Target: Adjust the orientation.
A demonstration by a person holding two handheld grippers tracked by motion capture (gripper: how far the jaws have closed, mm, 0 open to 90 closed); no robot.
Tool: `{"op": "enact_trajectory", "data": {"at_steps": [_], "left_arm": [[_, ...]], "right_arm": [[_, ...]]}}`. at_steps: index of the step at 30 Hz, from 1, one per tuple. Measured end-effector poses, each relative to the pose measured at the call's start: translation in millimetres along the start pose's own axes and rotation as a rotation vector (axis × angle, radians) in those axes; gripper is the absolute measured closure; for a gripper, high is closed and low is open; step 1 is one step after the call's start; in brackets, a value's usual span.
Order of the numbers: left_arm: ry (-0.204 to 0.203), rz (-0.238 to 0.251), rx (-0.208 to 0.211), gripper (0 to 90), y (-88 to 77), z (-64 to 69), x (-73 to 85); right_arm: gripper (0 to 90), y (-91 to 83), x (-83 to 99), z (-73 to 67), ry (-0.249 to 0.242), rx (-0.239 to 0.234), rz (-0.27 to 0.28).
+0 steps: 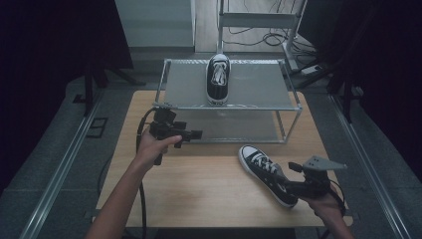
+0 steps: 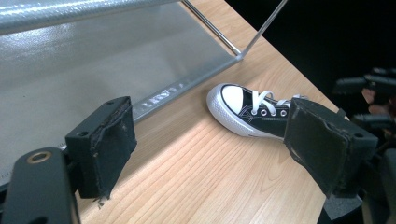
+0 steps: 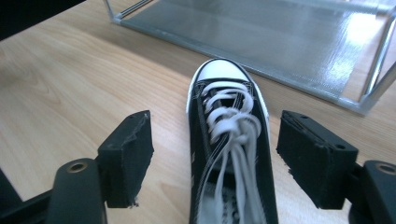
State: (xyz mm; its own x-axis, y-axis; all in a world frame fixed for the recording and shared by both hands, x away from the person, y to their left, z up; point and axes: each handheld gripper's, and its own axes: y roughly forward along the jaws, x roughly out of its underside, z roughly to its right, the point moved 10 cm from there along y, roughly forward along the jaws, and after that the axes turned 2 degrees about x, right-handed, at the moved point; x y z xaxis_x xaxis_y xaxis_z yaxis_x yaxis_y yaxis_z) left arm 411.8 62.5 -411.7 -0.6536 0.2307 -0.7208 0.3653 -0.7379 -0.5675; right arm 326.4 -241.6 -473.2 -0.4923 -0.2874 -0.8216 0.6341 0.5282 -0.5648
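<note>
step: near sneaker (image 1: 267,173) to be lifted level by its heel | right tongs (image 3: 219,158) released astride it | left tongs (image 2: 210,149) released, nothing held

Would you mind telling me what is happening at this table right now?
A person holds a gripper in each hand at a wooden table. One black-and-white canvas sneaker sits on top of a two-level metal rack. The second sneaker lies on the table between the open jaws of the right gripper, which do not touch it. The left gripper hovers open near the rack.
</note>
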Motion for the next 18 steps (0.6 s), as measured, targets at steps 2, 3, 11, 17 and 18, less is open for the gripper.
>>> {"op": "enact_trajectory", "data": {"at_steps": [2,3,11,17,18], "left_arm": [[0.000,0.005,0.007,16.4,0.7,1.3,1.0],[0.000,0.008,0.009,16.4,1.0,2.0,2.0],[-0.005,0.007,0.017,16.5,5.6,1.7,18.1],[-0.028,0.002,0.032,16.6,8.5,-1.2,28.9],[-0.031,0.004,0.031,16.6,8.7,-1.8,30.4]], "right_arm": [[24.5,8.8,-3.1,8.8,0.020,-0.012,-0.035],[23.8,11.7,-3.1,12.2,0.022,-0.008,-0.051],[18.2,44.7,10.7,22.9,0.046,-0.053,-0.223],[16.8,64.8,21.4,21.4,0.001,-0.040,-0.333],[16.1,67.3,22.6,21.2,-0.006,-0.038,-0.345]]}}
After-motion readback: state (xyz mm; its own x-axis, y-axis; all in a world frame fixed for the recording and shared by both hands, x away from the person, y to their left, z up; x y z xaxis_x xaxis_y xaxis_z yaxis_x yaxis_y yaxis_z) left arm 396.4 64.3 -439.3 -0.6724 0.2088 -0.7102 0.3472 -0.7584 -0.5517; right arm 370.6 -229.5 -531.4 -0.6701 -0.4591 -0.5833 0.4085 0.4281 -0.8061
